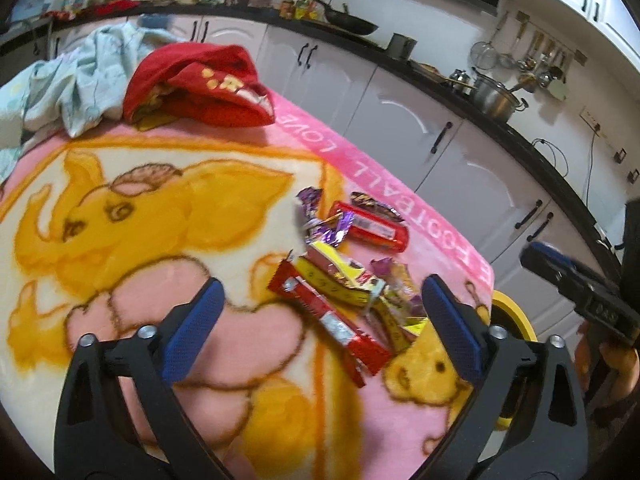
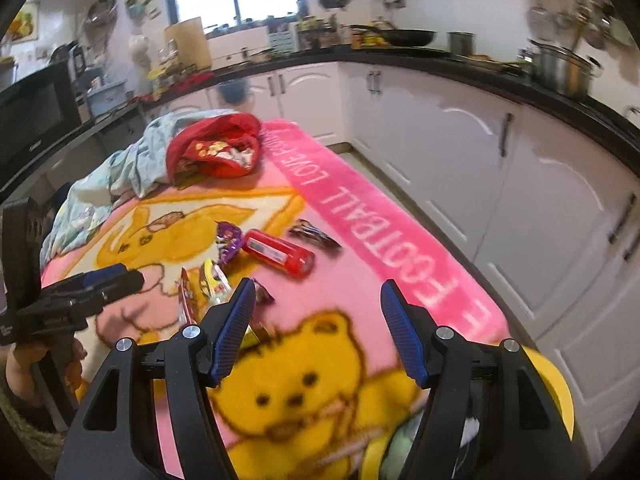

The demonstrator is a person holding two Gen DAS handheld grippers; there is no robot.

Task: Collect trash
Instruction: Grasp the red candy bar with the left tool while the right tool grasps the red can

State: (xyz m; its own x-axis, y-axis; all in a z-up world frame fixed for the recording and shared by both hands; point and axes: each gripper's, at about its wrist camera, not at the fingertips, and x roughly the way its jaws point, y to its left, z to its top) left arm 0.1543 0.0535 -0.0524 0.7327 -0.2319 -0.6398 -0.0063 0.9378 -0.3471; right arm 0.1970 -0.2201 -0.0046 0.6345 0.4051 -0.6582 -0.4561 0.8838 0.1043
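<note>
Crinkled foil wrappers (image 1: 344,280), red, yellow and purple, lie heaped beside a red packet (image 1: 370,232) on the pink blanket (image 1: 120,240); both grippers' fingers stand apart, empty: left gripper (image 1: 320,320), right gripper (image 2: 320,328).

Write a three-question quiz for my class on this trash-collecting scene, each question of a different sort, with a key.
1. True or false: the left hand-held gripper is open over the wrappers.
2. Multiple choice: the red cloth lies at which part of the blanket? A) the far end B) among the wrappers C) under the right hand-held gripper
3. Fill in: the bin at the blanket's near corner has a ____ rim.

Key: 1 true; 2 A; 3 yellow.
</note>
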